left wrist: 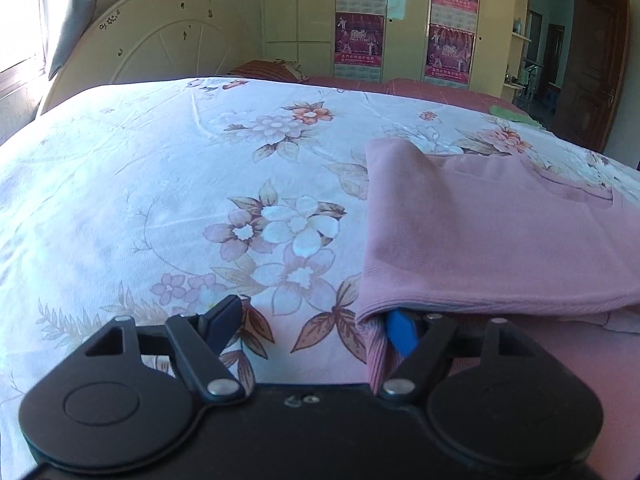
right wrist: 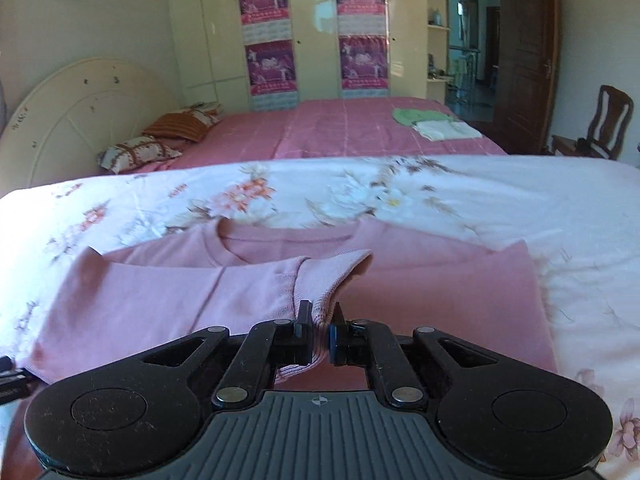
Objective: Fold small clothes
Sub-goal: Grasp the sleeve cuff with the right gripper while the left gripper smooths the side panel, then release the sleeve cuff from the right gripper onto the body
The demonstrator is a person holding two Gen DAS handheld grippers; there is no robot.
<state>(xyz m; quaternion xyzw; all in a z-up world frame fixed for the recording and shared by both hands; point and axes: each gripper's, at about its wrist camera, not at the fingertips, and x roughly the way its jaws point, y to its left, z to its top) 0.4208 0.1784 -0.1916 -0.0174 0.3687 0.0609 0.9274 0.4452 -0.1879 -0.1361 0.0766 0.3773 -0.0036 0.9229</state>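
Pink sweater [right wrist: 280, 292] lies on the floral bedsheet [left wrist: 160, 200], left sleeve folded in – right gripper [right wrist: 320, 332] clamped on a ribbed cuff, left gripper [left wrist: 312, 320] spread wide at the hem, gripping nothing – remaining folds still to do.

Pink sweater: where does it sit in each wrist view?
Left wrist: pink sweater fills the right side, its folded edge draped over the blue finger at bottom centre-right.
Right wrist: centre, spread across the floral sheet, ribbed edge pinched between the fingers.
Shared landmark: the wardrobe posters.
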